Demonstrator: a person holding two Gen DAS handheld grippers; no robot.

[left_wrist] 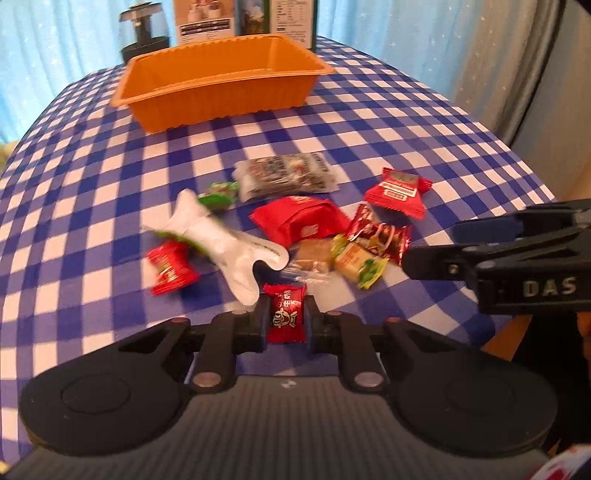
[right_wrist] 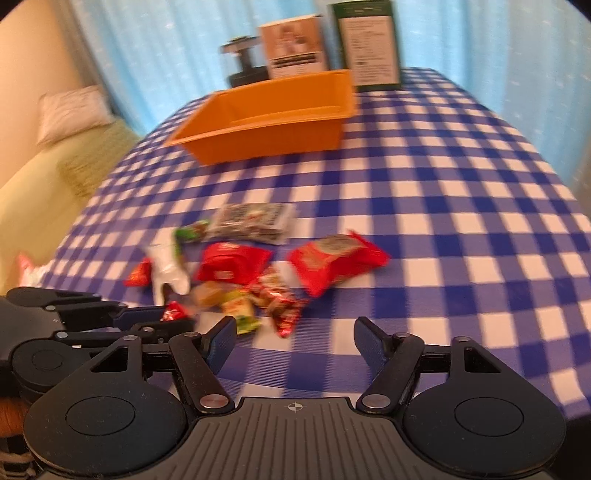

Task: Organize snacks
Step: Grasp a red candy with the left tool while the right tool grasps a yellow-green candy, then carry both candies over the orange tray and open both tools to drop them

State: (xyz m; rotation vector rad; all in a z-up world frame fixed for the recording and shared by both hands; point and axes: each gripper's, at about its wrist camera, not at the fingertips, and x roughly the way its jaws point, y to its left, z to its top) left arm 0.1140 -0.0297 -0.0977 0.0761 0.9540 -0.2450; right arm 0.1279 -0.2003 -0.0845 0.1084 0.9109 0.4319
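Observation:
My left gripper point(left_wrist: 288, 307) is shut on a small red candy packet point(left_wrist: 287, 314) at the near edge of a snack pile on the checked tablecloth. The pile holds a white pouch point(left_wrist: 221, 236), a red packet point(left_wrist: 299, 221), a labelled red packet point(left_wrist: 397, 192), a black-and-white packet point(left_wrist: 284, 177) and several small candies. An orange bin point(left_wrist: 221, 99) stands behind the pile, with nothing visible inside. My right gripper point(right_wrist: 294, 328) is open over the cloth just short of a red foil candy point(right_wrist: 282, 310), nothing between its fingers. In that view the left gripper point(right_wrist: 166, 319) sits at the left with the red candy point(right_wrist: 173, 314).
Two printed boxes point(left_wrist: 207, 18) and a black jar with a lid point(left_wrist: 142, 33) stand behind the bin against blue curtains. A bed with a pillow point(right_wrist: 70, 110) lies past the table's left edge. Bare cloth spreads to the right of the pile point(right_wrist: 461, 240).

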